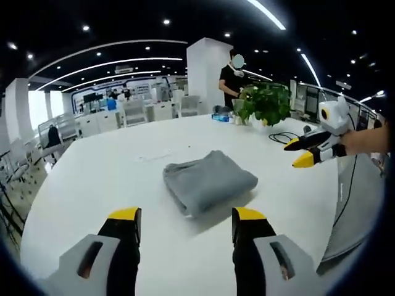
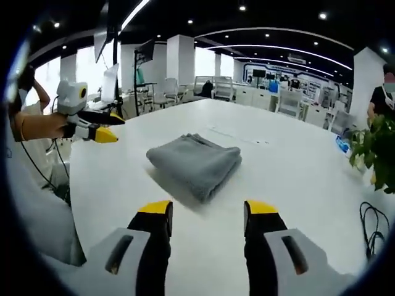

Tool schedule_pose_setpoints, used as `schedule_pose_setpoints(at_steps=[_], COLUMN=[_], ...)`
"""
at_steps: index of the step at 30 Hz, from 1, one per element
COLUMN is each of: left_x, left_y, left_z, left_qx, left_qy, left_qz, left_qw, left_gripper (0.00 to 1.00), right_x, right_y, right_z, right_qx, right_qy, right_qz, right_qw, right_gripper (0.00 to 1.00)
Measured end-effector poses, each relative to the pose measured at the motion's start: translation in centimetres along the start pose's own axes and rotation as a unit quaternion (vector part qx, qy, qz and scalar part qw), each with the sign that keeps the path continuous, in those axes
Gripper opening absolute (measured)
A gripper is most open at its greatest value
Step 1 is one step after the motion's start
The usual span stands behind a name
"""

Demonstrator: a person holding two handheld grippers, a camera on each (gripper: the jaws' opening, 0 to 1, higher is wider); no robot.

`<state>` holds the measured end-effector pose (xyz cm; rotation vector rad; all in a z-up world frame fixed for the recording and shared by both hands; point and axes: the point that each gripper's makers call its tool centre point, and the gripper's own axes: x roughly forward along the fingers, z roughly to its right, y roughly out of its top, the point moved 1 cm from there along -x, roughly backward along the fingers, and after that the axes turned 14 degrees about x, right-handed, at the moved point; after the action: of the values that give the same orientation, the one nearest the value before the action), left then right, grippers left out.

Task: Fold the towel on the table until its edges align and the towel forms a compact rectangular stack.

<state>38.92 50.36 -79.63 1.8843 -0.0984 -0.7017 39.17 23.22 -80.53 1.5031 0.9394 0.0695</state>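
Note:
A grey towel lies folded into a compact rectangular stack on the white table; it appears too in the right gripper view. My left gripper hovers open just short of the towel, nothing between its yellow-tipped jaws. My right gripper is open as well, facing the towel from the opposite side. Each gripper enters the other's view: the right one at the right edge held by a hand, the left one at the left edge.
A potted green plant and a blue item stand at the table's far side, with a black cable beside them. A person stands behind the plant. Office desks and chairs fill the background.

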Motion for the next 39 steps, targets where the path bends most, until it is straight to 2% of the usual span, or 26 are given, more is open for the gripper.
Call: schedule_pose_setpoints(at_steps=[5, 8, 12, 17, 21, 26, 30, 34, 39], left_x=[-1.6, -2.5, -3.3, -4.3, -4.9, -5.4, -5.2, -5.2, -4.9], left_y=[-0.7, -1.0, -1.0, -1.0, -0.8, -0.1, -0.5, -0.5, -1.7], left_z=[0.3, 0.2, 0.2, 1.4, 1.4, 0.9, 0.9, 1.1, 1.7], left_qx=[-0.003, -0.002, -0.011, -0.018, -0.010, -0.003, -0.002, -0.015, -0.016], left_qy=[-0.008, -0.010, 0.002, 0.004, 0.011, 0.027, 0.028, 0.030, 0.032], left_qz=[0.000, 0.001, 0.005, 0.016, 0.021, 0.039, 0.033, 0.043, 0.022], left_qw=[1.0000, 0.9999, 0.9999, 0.9997, 0.9997, 0.9989, 0.9991, 0.9985, 0.9991], left_gripper=[0.65, 0.67, 0.69, 0.76, 0.81, 0.93, 0.94, 0.96, 1.00], right_x=[-1.9, -3.0, -5.0, -7.0, -7.6, -7.7, -7.9, -7.9, -7.3], right_y=[-1.5, -1.8, -2.6, -3.4, -4.4, -5.8, -6.9, -7.2, -7.4], right_z=[0.0, -0.3, -0.3, -1.4, -2.0, -2.4, -2.1, -2.4, -2.7], right_qx=[0.007, 0.016, 0.012, 0.041, 0.062, 0.082, 0.099, 0.101, 0.111], right_qy=[-0.017, -0.020, -0.035, -0.030, -0.031, -0.039, -0.049, -0.049, -0.047], right_qz=[-0.008, -0.001, 0.002, 0.030, 0.044, 0.044, 0.044, 0.043, 0.042], right_qw=[0.9998, 0.9997, 0.9993, 0.9983, 0.9966, 0.9949, 0.9929, 0.9927, 0.9918], right_gripper=[0.44, 0.45, 0.48, 0.57, 0.64, 0.65, 0.66, 0.67, 0.69])
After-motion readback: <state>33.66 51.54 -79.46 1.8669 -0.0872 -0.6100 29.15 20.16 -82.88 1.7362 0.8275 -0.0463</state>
